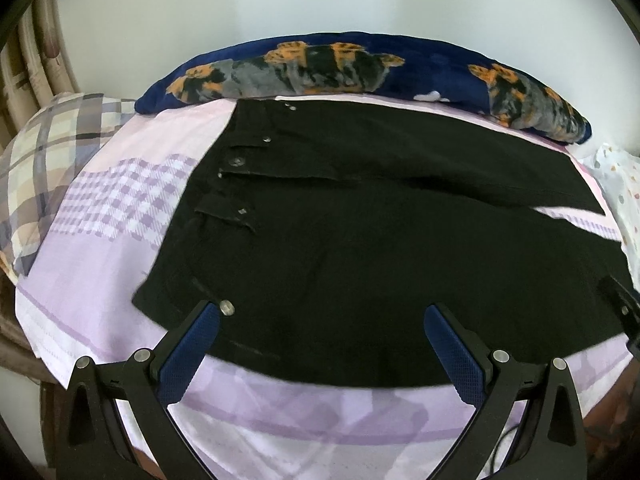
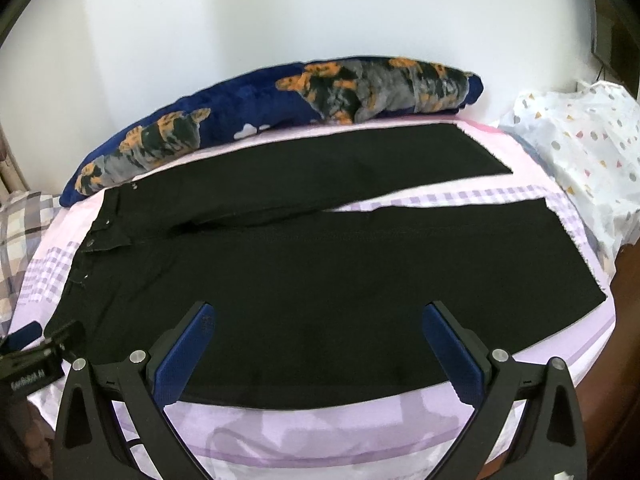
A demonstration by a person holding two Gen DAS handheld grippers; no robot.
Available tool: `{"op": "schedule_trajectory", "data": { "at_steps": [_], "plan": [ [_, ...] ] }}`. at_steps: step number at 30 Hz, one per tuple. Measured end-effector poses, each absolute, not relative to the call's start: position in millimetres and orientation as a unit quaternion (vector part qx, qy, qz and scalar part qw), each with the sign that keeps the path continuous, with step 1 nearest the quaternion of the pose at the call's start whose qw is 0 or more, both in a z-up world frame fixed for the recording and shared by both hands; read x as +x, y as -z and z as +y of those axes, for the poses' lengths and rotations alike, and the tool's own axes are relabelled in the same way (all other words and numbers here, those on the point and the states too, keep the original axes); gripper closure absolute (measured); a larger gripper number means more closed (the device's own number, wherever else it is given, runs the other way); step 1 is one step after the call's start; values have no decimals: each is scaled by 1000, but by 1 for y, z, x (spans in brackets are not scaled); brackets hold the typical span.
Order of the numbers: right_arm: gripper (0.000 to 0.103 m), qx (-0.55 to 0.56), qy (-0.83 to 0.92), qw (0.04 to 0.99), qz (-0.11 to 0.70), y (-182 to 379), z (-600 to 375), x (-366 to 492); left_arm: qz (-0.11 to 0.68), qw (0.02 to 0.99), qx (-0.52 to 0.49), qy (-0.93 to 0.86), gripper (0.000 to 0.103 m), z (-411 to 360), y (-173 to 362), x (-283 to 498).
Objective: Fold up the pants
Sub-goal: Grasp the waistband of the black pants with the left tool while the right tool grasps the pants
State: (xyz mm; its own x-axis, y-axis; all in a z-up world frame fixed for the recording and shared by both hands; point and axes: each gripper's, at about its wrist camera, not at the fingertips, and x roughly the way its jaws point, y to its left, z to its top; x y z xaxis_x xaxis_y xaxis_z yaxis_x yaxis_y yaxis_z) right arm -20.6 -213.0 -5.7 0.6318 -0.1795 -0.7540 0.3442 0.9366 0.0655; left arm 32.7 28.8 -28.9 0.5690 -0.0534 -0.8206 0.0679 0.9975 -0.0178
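Observation:
Black pants (image 1: 360,240) lie spread flat on a bed with a lilac checked sheet (image 1: 120,200), waistband to the left, both legs running to the right and slightly apart at the hems. They also show in the right wrist view (image 2: 340,272). My left gripper (image 1: 322,312) is open and empty, hovering over the near edge by the waist. My right gripper (image 2: 320,312) is open and empty, over the near leg. The right gripper's tip shows at the right edge of the left wrist view (image 1: 624,312); the left gripper shows at the left edge of the right wrist view (image 2: 36,356).
A dark blue blanket with orange and grey print (image 1: 360,68) lies rolled along the far side by the white wall. A plaid pillow (image 1: 48,168) is at the left. White spotted bedding (image 2: 580,152) is at the right. The bed's near edge is just below the grippers.

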Motion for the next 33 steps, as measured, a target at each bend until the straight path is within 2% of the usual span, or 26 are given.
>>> {"op": "schedule_trajectory", "data": {
  "at_steps": [8, 17, 24, 31, 33],
  "plan": [
    [0, 125, 103, 900, 404, 2, -223, 7, 461, 887, -18, 29, 6, 82, 23, 97],
    [0, 99, 58, 907, 406, -2, -223, 71, 472, 870, -109, 92, 32, 142, 23, 200],
    [0, 115, 60, 897, 423, 14, -223, 118, 508, 813, -238, 153, 62, 173, 55, 286],
    [0, 115, 52, 887, 443, 33, -216, 154, 538, 780, -279, 155, 63, 191, 90, 332],
    [0, 115, 48, 886, 446, 37, -213, 164, 545, 769, -291, 164, 66, 193, 98, 340]
  ]
}}
